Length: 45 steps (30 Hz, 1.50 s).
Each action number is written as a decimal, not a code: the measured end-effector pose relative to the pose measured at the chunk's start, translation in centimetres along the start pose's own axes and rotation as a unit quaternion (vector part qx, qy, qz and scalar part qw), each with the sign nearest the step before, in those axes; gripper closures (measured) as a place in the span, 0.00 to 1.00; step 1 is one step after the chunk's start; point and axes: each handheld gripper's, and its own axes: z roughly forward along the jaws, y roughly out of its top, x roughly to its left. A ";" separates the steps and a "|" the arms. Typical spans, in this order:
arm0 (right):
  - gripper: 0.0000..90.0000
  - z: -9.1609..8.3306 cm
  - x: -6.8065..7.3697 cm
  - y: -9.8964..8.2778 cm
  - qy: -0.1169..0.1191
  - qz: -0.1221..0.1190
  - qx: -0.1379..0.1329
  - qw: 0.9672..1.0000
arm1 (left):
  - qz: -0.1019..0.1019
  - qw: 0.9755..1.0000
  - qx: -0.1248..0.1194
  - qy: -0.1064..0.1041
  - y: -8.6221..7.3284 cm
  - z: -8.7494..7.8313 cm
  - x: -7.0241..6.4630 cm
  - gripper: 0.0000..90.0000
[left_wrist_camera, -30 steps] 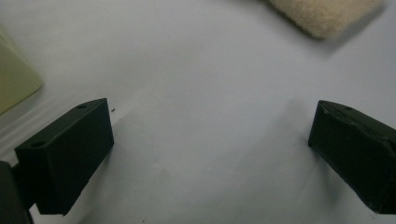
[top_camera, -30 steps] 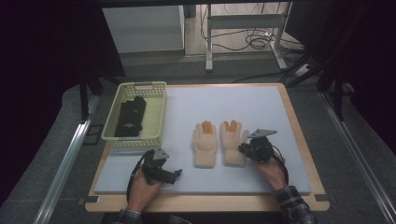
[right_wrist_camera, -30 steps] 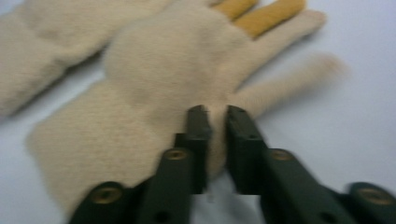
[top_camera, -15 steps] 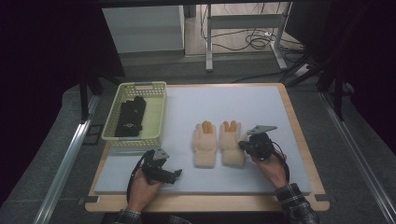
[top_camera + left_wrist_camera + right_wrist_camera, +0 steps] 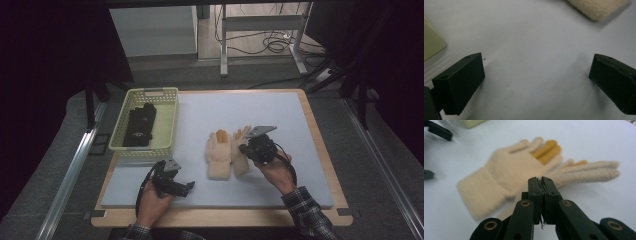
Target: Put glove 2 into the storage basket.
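The right gripper [image 5: 245, 148] is pinching the edge of the right-hand glove [image 5: 584, 173], jaws clenched on a thin bit of knit, near the middle of the table [image 5: 310, 190] just beside the other glove [image 5: 220, 152]. Best to lift slowly (the fabric hold looks slim). The left gripper [image 5: 186, 186] is resting open, grasping nothing, near the front left corner, short of the basket [image 5: 165, 122].
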 end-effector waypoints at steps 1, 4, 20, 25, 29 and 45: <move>0.95 0.3 0.4 0.4 0.005 -0.004 0.000 1.000 | 0.000 1.000 0.000 0.000 0.0 0.0 0.0 0.00; 0.94 1.6 1.6 1.7 0.020 -0.019 0.003 1.000 | 0.001 1.000 0.001 0.000 0.0 0.0 0.0 0.00; 0.56 3.2 1.4 2.3 0.017 -0.019 -0.005 1.000 | 0.002 1.000 0.001 0.000 0.0 0.0 0.0 0.01; 0.45 3.7 -0.2 -0.1 0.019 0.002 -0.006 1.000 | -0.002 1.000 -0.001 0.000 0.0 0.0 0.0 0.01; 0.41 4.5 -0.9 -1.4 0.045 0.027 -0.012 0.999 | 0.000 1.000 0.001 -0.001 0.0 0.0 0.0 0.01; 0.70 4.7 -0.2 -1.3 0.062 0.019 -0.009 0.998 | 0.000 1.000 0.001 -0.001 0.0 0.0 0.0 0.01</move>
